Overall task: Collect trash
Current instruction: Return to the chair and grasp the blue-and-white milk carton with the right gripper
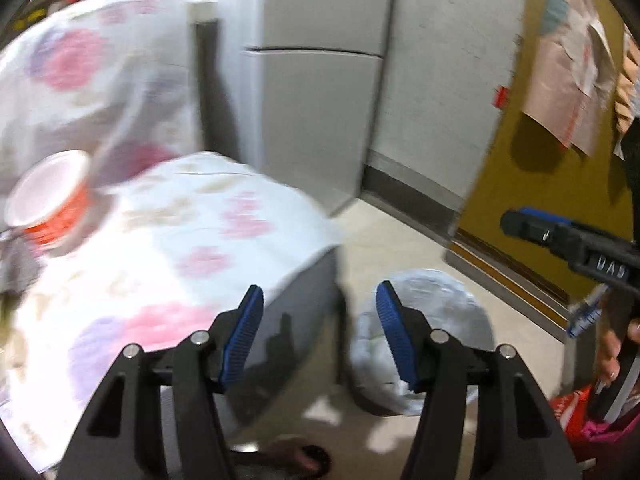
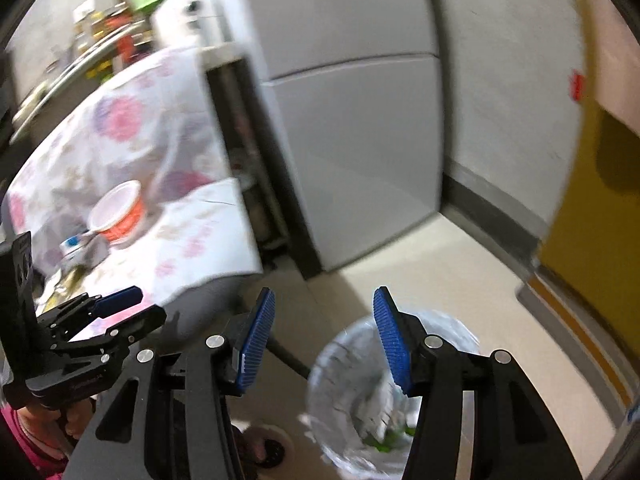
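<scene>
Both grippers stand released with nothing between their blue pads: the left gripper (image 1: 320, 312) and the right gripper (image 2: 324, 316) hang over the floor beside the table's near corner, above the plastic-lined trash bin (image 2: 360, 392). The next piece of trash, an empty orange-and-white cup (image 2: 120, 216), lies tipped on its side on the flowered tablecloth (image 2: 192, 240), up and to the left of both jaws, its mouth facing left. In my judgement the left gripper is nearer.
</scene>
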Available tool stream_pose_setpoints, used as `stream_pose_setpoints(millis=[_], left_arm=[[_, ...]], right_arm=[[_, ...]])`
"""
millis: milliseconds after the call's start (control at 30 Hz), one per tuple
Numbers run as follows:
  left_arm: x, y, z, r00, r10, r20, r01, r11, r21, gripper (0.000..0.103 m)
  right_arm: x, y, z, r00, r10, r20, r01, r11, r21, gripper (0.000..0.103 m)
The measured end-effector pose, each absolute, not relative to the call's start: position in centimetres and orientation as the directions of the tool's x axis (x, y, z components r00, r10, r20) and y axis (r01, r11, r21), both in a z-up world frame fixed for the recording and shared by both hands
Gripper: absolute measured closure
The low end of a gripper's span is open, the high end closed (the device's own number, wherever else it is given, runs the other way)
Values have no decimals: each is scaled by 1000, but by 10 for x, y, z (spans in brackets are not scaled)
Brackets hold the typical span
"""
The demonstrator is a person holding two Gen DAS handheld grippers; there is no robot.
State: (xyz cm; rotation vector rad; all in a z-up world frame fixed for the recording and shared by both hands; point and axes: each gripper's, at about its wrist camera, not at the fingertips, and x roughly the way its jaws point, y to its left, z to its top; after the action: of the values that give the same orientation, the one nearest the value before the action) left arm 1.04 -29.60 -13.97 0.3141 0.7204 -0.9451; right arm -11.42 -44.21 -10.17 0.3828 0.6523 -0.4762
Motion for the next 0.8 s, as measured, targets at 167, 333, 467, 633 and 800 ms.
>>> stream_pose_setpoints(millis=[167,333,467,633,800], left_arm=[[41,-230,-123,522,-538,-662,712,702,-8,40],[70,-166,-115,610,-428,-667,586,810,15,40],[90,-115,-106,665,-329,-671,468,883,30,40],[111,-47,-92,719,-219,-660,315,949,28,39],[136,8,-94,737,-147,-659,201,980,6,39]], right_arm=[[-57,-406,-83,734,-221,-642,415,894,167,44],[5,-357,-73,756,-107,-646,279,945,169,44],[58,-311,-66,751,-2,-660,155,972,173,44],[112,-254,-54,730,74,-680,9,993,118,44],[150,-211,-61,717,140,-683,-90,990,109,44]])
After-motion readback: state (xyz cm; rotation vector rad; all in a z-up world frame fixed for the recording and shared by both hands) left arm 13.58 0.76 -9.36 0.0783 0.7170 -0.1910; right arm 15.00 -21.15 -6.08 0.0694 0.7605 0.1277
